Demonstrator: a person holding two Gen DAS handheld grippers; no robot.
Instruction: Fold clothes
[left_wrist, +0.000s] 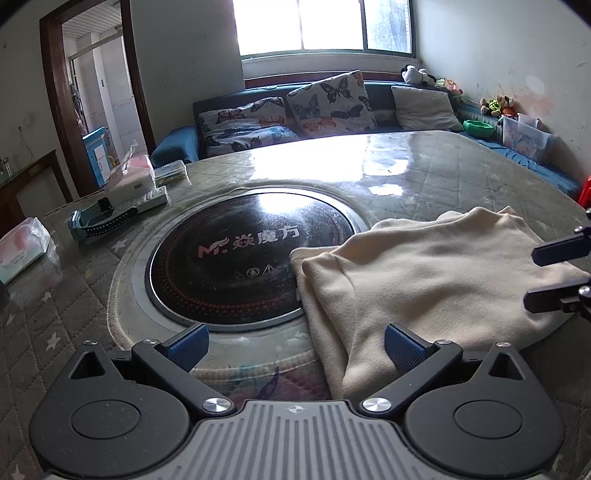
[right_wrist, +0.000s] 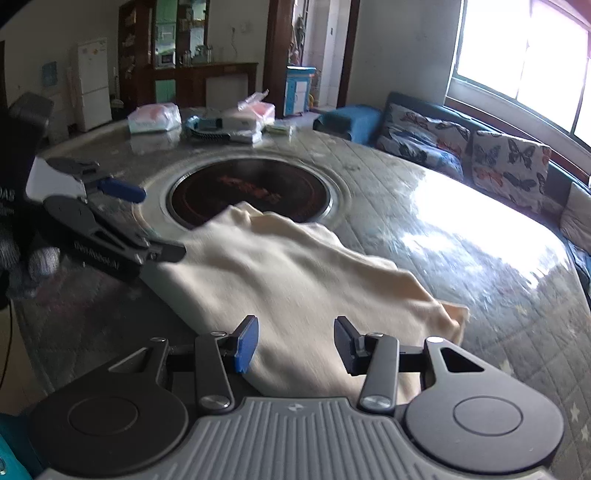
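The left gripper hangs wide open at the near edge of the round table, its right pad just above the folded cream garment's near-left edge, gripping nothing. The right gripper is also spread open, low over the cloth's other end, empty. The garment lies partly across the dark inset cooktop. Tissue packs sit at the far left edge; a sofa with butterfly cushions lines the window wall.
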